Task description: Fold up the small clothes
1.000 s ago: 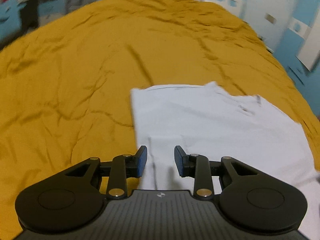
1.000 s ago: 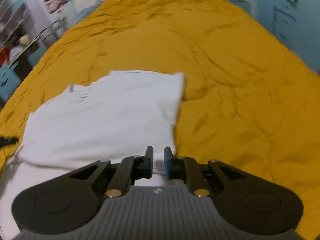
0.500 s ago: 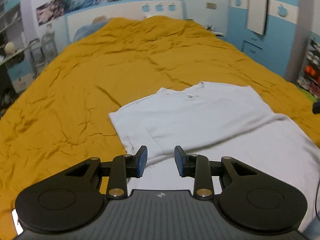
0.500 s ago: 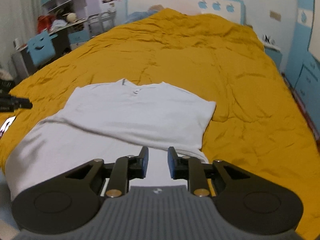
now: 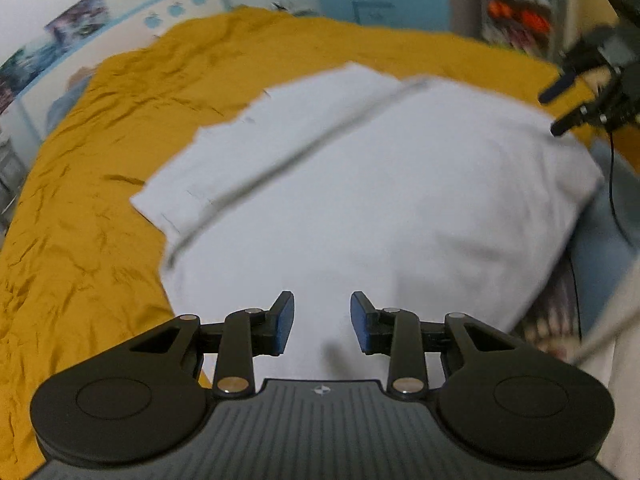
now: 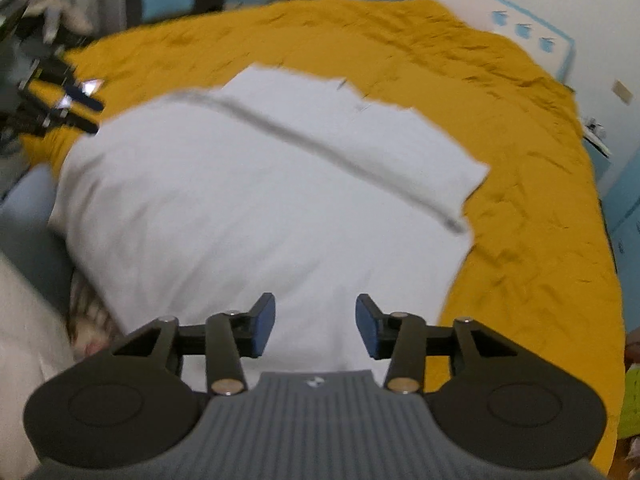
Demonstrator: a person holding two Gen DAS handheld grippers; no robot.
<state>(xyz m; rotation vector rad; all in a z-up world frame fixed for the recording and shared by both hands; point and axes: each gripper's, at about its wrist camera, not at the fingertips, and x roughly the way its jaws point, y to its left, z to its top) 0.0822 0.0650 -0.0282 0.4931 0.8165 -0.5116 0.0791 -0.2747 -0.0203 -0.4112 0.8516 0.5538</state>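
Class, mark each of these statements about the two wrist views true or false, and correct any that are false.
1. The white garment lies on a mustard-yellow bedspread. True.
2. The left hand-held gripper is clamped shut on the cloth. False: its jaws stand apart with nothing between them.
3. The right hand-held gripper is open. True.
4. The garment is rolled into a tight ball. False: it lies spread out, with one layer folded over another.

Smooth matt white cloth shirt [image 5: 360,200], wrinkled mustard fabric bedcover [image 5: 80,240]
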